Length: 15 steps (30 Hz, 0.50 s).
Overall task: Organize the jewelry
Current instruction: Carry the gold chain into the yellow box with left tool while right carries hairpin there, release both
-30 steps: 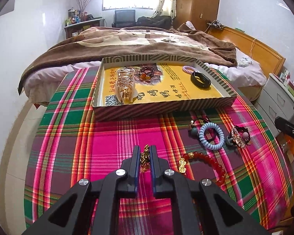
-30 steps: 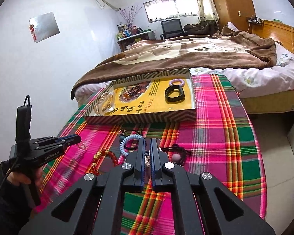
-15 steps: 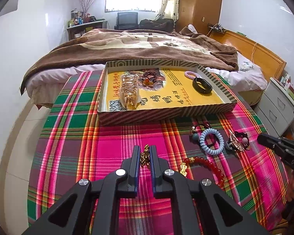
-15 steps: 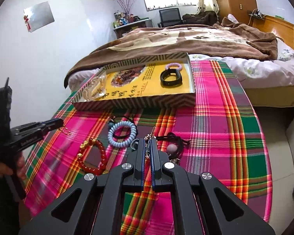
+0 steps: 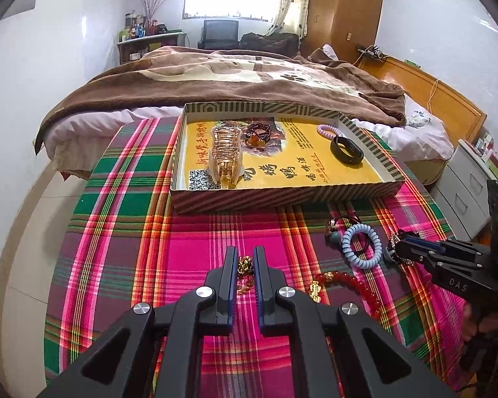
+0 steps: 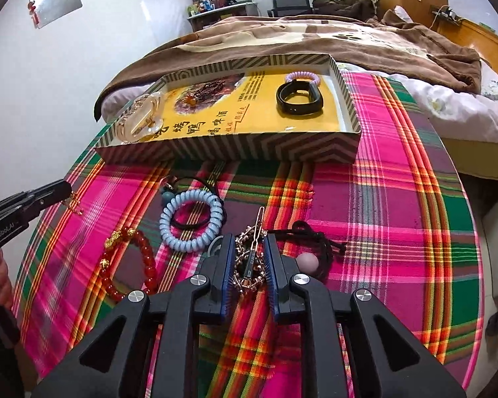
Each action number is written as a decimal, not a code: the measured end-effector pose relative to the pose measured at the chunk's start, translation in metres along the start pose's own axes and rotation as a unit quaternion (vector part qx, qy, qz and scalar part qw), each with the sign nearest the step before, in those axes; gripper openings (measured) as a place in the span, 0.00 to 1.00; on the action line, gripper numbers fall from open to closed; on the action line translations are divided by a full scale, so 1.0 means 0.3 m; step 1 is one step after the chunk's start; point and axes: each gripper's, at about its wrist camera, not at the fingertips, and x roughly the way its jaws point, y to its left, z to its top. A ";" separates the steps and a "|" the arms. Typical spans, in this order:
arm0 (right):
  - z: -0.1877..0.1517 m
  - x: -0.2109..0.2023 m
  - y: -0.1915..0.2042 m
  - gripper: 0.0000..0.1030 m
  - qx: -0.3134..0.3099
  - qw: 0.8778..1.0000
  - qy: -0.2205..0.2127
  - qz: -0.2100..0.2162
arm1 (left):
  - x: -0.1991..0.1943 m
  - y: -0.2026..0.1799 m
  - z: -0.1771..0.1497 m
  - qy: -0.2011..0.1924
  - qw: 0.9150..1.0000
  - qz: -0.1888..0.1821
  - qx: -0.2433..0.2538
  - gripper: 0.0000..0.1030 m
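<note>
Home bedroom. Bed (image 5: pixel 249 76) with brown paw-print blanket (image 5: pixel 222 83) fills the middle; wooden headboard (image 5: pixel 441 99) at its right end, tall wooden wardrobe (image 5: pixel 345 10) beyond it. Past the bed's far side: curtained window (image 5: pixel 229 3), black chair (image 5: pixel 220 33), cluttered shelf (image 5: pixel 146 38). White drawer unit (image 5: pixel 464 185) right of bed. Plaid-covered table (image 5: pixel 123 232) butts against the bed's near side.

1. gold trinket (image 5: pixel 245 267) partly hidden between the left gripper (image 5: pixel 244 255) fingers
2. red bead bracelet (image 6: pixel 142 258) partly hidden behind the right gripper (image 6: pixel 248 242)
3. shelf bottles (image 5: pixel 139 28) too small to tell
</note>
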 end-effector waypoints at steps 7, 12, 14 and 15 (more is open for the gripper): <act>0.003 -0.030 0.024 0.04 -0.017 1.000 -0.013 -0.001 | -0.006 -0.002 0.004 -0.003 1.000 0.000 -0.001 0.09; 0.022 -0.086 0.009 0.04 -0.002 0.999 -0.038 0.011 | -0.033 -0.008 0.019 -0.011 1.000 0.000 0.001 0.09; 0.034 -0.118 0.009 0.04 -0.002 0.999 -0.050 0.013 | -0.045 -0.014 0.028 -0.015 1.000 -0.003 0.003 0.09; 0.045 -0.136 0.011 0.04 -0.001 0.998 -0.057 0.016 | -0.050 -0.017 0.034 -0.016 1.000 -0.003 0.005 0.09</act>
